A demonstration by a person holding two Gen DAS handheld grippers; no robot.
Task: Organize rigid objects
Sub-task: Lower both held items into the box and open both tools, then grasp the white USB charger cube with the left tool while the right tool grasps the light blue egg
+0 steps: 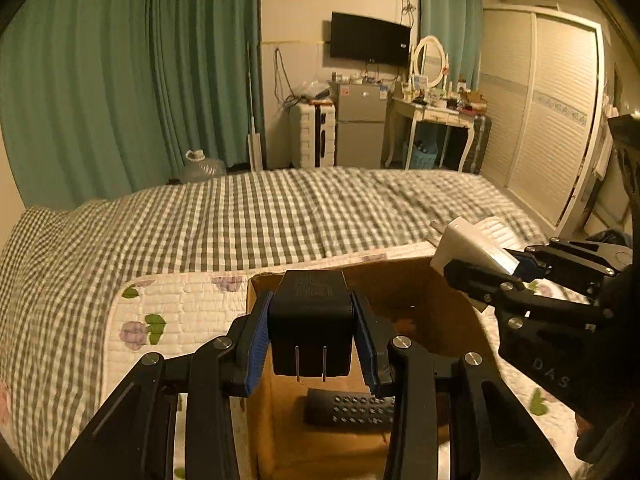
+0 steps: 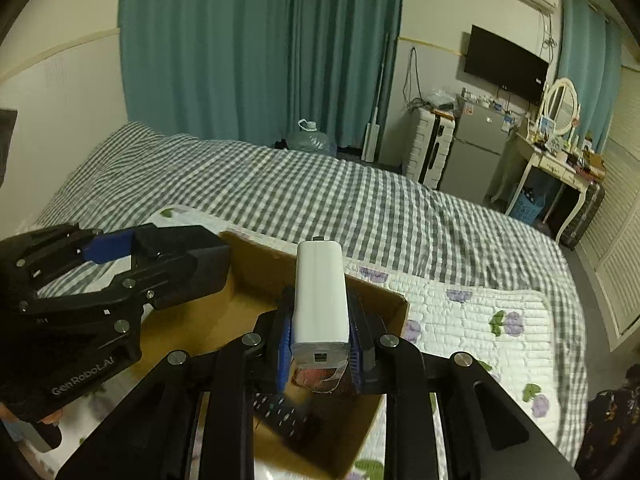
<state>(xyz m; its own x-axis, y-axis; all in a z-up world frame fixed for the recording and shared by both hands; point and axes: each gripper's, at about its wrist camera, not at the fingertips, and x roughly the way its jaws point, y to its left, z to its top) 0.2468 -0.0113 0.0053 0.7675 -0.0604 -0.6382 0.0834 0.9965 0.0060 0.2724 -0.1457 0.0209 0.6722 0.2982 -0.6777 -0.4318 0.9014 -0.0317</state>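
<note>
Left hand-held gripper [image 1: 312, 332]: jaws part-closed, clamping, pitched downward. Right hand-held gripper [image 2: 320, 332]: jaws nearly closed, clamping, pitched downward.

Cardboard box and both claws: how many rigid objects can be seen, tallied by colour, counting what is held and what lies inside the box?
Black: 3 - the plug adapter in the left claw, the perforated item and the remote control in the cardboard box.
White: 1 - the charger block in the right claw.
Reddish, unclear: 1 - an item in the box.
Total: 5
</note>
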